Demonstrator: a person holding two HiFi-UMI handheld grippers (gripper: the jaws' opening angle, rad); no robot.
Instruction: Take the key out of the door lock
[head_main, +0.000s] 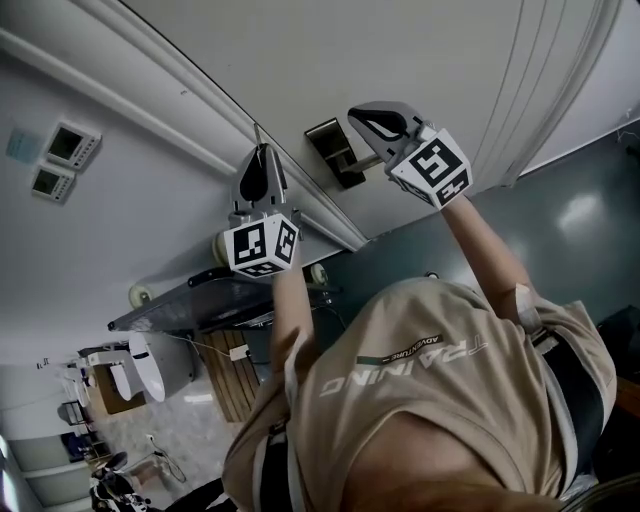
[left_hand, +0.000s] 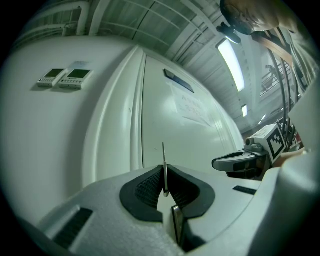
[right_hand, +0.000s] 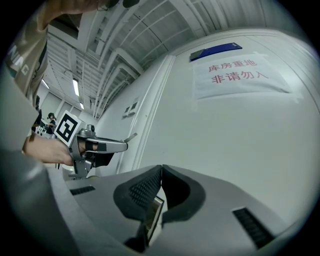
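Note:
My left gripper (head_main: 263, 158) is shut on a thin metal key (head_main: 256, 133), whose blade sticks out past the fingertips. In the left gripper view the key (left_hand: 163, 167) stands edge-on between the black pads, free of the lock, in front of the white door (left_hand: 195, 120). The dark lock and handle plate (head_main: 335, 152) sits on the door between the two grippers. My right gripper (head_main: 377, 122) is beside that plate, and in its own view the right gripper (right_hand: 161, 169) has its pads pressed together on nothing. The left gripper (right_hand: 114, 145) shows at the left there.
A paper sign with red print (right_hand: 240, 76) hangs on the door. Two small wall panels (head_main: 58, 160) are mounted left of the door frame (head_main: 180, 95). A dark cart (head_main: 200, 300) and wooden pallet (head_main: 235, 375) stand further off. The person's torso (head_main: 430, 400) fills the lower view.

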